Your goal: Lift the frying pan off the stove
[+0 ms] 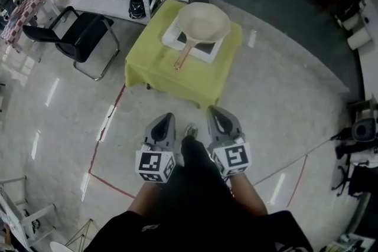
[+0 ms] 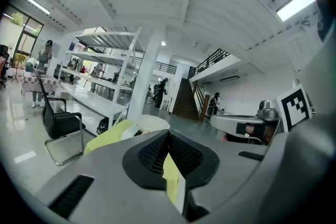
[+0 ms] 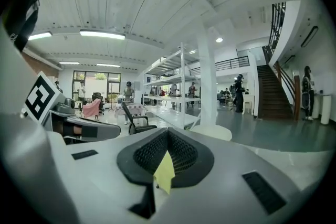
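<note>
Frying pan (image 1: 202,22): was set on the stove (image 1: 176,39) — by the table's (image 1: 155,68) far edge.
Left gripper (image 1: 166,120): jaws were pressed together, empty.
Right gripper (image 1: 215,111): the same — well apart from the pan.

Cream frying pan (image 1: 202,23) upright on white stove (image 1: 208,51).

Glossy floor (image 1: 53,121); matt, apparently cloth table cover (image 1: 155,71)

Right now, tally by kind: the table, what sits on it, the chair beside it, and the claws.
Frying pan: 1
Stove: 1
Table: 1
Chair: 1
Claws: 2, left claw and right claw, both shut
Total: 6
</note>
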`<state>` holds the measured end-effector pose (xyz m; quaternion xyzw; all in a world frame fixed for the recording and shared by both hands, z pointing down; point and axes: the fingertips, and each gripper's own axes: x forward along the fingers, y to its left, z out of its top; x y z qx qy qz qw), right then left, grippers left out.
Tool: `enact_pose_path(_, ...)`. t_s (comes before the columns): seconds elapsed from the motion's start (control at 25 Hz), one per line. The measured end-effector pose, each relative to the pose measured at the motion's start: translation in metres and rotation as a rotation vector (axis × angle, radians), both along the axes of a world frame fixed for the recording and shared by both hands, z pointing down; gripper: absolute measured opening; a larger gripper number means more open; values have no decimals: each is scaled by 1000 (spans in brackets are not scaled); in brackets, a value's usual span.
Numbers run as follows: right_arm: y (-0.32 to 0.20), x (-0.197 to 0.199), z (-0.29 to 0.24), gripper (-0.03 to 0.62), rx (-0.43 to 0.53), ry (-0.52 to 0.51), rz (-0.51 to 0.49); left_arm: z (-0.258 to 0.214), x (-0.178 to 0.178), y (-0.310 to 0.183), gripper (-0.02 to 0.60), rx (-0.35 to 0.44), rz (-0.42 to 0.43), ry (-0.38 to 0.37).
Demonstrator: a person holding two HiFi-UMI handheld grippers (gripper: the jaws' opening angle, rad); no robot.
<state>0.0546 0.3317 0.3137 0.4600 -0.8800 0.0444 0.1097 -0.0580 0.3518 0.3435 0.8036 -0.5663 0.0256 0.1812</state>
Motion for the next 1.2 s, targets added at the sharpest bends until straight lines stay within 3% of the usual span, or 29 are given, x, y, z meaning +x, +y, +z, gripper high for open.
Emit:
enact_pose_path(0.32, -87, 8, 16, 15, -27, -60, 1, 12, -8, -84, 43, -58, 4, -36)
enact_pose_path(0.6, -157, 26, 32, 15, -137, -63, -8, 22, -3, -158, 43, -133, 10, -46)
enact_pose_path(1.04, -215, 40, 79, 15, -271, -106, -49, 58, 0, -209, 43, -257, -9, 24)
enact_pose_path(1.2, -232, 36, 93, 15, -300, -105, -40, 71, -4, -226, 43, -280, -1, 7)
